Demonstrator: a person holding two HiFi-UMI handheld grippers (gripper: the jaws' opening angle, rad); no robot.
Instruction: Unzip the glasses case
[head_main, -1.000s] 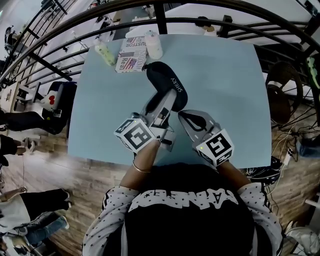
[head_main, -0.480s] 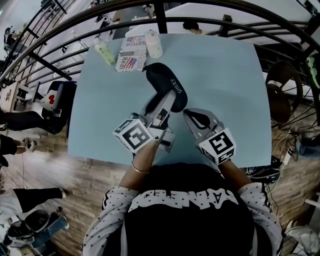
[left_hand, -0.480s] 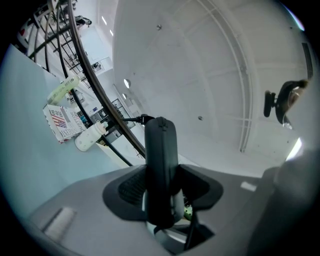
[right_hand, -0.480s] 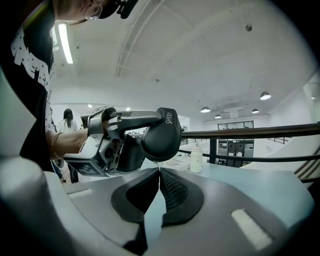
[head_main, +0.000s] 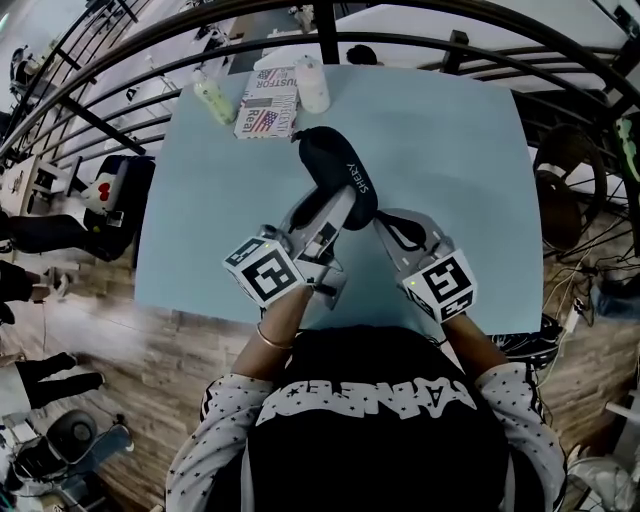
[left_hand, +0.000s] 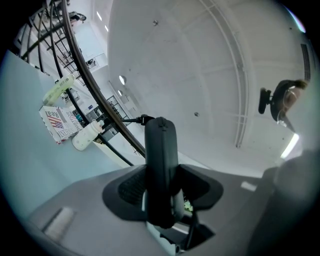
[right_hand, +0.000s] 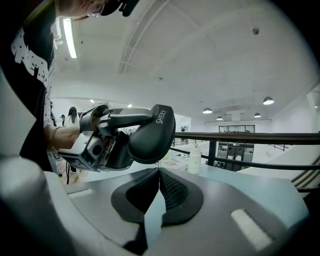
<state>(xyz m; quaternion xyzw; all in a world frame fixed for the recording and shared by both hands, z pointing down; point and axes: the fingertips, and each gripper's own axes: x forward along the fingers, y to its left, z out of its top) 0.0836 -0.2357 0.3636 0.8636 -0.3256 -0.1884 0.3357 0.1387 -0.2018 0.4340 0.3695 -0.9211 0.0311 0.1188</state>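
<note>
The glasses case (head_main: 338, 172), a smooth black rounded shell with pale lettering, is held in the air above the pale blue bench (head_main: 450, 150). The left tool (head_main: 330, 215) clamps one end of it between dark ribbed pads, probably to brace it against the pull. The right tool (right_hand: 160, 172) has its tips pressed together just under the case's edge, on what looks like the thin zip pull (right_hand: 158, 166), seemingly placed to draw it along the seam.

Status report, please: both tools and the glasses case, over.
Left tool shut on glasses case, held off the table. Right tool jaws together at the case's edge; zipper pull not clear. Nothing in the way.
</note>
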